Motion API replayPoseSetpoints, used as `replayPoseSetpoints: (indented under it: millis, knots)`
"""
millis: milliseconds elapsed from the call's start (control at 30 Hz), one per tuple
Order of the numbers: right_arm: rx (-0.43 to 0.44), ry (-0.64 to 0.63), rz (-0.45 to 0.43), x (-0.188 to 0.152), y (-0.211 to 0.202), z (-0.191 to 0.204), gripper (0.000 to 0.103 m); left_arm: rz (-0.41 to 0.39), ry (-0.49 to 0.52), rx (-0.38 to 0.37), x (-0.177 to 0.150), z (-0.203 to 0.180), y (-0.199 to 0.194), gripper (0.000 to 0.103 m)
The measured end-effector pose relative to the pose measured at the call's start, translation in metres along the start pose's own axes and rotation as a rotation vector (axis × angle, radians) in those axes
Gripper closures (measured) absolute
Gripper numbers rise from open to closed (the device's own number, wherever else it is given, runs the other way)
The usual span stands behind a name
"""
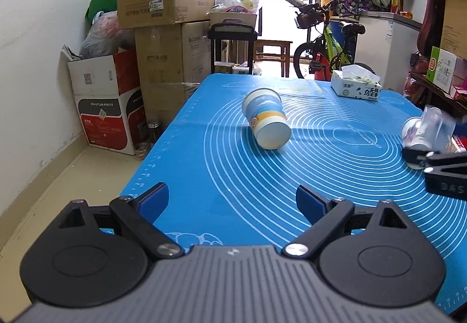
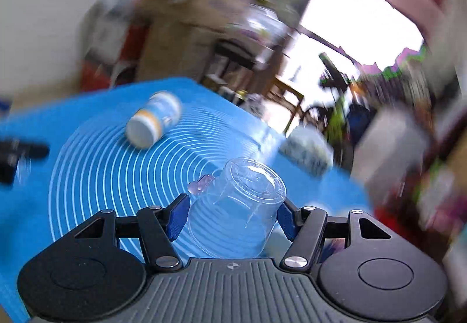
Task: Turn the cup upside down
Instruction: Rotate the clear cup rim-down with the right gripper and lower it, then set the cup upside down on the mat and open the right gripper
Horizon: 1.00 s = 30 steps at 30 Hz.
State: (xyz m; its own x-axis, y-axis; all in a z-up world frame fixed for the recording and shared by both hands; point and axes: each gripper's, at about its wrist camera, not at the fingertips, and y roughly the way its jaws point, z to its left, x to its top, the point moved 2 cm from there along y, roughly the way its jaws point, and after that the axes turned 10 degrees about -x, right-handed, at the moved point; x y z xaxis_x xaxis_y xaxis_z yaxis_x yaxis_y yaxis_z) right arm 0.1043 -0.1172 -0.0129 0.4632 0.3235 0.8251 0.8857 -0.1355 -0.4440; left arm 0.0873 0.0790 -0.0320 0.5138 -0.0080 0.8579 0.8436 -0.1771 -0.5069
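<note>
A clear plastic cup [image 2: 236, 206] sits between the blue pads of my right gripper [image 2: 232, 218], which is shut on it; the cup's base points away from me and up, and the view is tilted and blurred. The same cup [image 1: 429, 126] shows at the right edge of the left wrist view, held above the blue mat [image 1: 321, 171]. A white and blue paper cup [image 1: 267, 122] lies on its side mid-mat, base toward me; it also shows in the right wrist view [image 2: 153, 120]. My left gripper [image 1: 232, 203] is open and empty over the mat's near edge.
A tissue box [image 1: 356, 85] stands at the mat's far right. Cardboard boxes [image 1: 163, 40] are stacked left of the table by the wall. A bicycle [image 1: 327, 43] and a white cabinet [image 1: 385, 40] stand beyond the far edge. A small wet smear [image 2: 201, 184] lies on the mat.
</note>
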Motion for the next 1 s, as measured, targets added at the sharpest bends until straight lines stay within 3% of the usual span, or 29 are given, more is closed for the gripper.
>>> replayPoseSetpoints:
  millis: [133, 367, 733, 1000]
  knots:
    - [-0.046, 0.184, 0.058, -0.023, 0.011, -0.011, 0.042, 0.001, 0.005, -0.001, -0.001, -0.006, 0.0, 0.01]
    - [-0.044, 0.35, 0.178, -0.063, 0.039, -0.023, 0.042, 0.01, -0.001, -0.016, -0.001, -0.015, 0.004, 0.01]
    - [-0.033, 0.297, 0.2, -0.065, 0.035, -0.015, 0.042, 0.022, 0.012, -0.012, -0.003, -0.024, 0.008, 0.01]
    - [-0.044, 0.244, 0.171, -0.067, 0.029, -0.009, 0.022, 0.032, 0.009, -0.013, -0.004, -0.025, 0.008, 0.01]
